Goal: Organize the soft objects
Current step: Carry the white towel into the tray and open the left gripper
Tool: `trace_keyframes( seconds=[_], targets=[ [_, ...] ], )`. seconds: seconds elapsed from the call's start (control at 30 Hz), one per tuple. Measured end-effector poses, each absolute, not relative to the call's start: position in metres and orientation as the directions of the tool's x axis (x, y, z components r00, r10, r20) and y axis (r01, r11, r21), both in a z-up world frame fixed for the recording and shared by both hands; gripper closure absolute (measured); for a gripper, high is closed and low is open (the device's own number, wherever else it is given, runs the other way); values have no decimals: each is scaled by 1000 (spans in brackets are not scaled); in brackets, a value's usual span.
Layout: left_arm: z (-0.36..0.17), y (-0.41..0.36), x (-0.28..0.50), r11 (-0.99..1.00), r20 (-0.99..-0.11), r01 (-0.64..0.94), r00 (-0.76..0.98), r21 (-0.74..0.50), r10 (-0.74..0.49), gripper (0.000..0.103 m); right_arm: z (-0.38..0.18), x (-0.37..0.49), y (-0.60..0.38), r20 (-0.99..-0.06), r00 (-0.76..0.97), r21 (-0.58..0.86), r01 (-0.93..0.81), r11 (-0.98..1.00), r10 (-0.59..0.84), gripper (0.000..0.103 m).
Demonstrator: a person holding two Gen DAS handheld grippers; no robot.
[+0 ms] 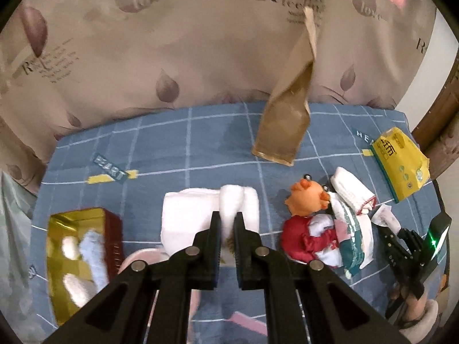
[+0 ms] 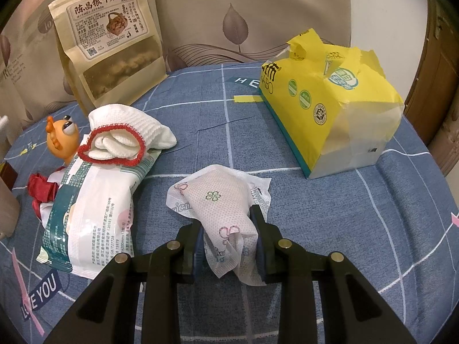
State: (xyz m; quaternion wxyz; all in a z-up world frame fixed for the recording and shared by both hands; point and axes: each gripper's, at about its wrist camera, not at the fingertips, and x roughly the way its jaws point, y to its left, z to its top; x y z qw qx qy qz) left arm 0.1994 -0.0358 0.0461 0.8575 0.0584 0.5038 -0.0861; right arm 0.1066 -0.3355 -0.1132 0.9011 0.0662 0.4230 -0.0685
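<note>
My left gripper [image 1: 227,223] is shut on a fold of a white fluffy towel [image 1: 238,200] that lies on the blue checked cloth [image 1: 172,149]. My right gripper [image 2: 228,229] is shut on a small white packet with flower prints [image 2: 218,203], holding it just above the cloth. It shows at the right of the left wrist view [image 1: 385,218] too. A white cloth with a red hem [image 2: 123,140] lies on a white and green wipes pack [image 2: 91,206]. An orange-headed doll in red [image 1: 307,200] lies beside them.
A gold and red box [image 1: 77,261] at the left holds a blue cloth and white pieces. A brown snack pouch [image 2: 112,37] leans on the curtain at the back. A yellow tissue pack [image 2: 332,97] sits at the right. A pink round object [image 1: 140,258] lies under the left gripper.
</note>
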Motion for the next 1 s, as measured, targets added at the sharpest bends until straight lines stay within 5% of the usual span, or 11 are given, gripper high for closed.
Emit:
trace_keyframes(
  seconds=[0.47,1.0],
  targets=[
    [80,78,207,992,-848,54,525,110,65,95,-113,107,-335,-772,632,55,180,982,-73,76],
    [18,175,234,989,-898,-45,415,142,148,95,-113,107,-334,-773,630,44,181,983,-81,76]
  ],
)
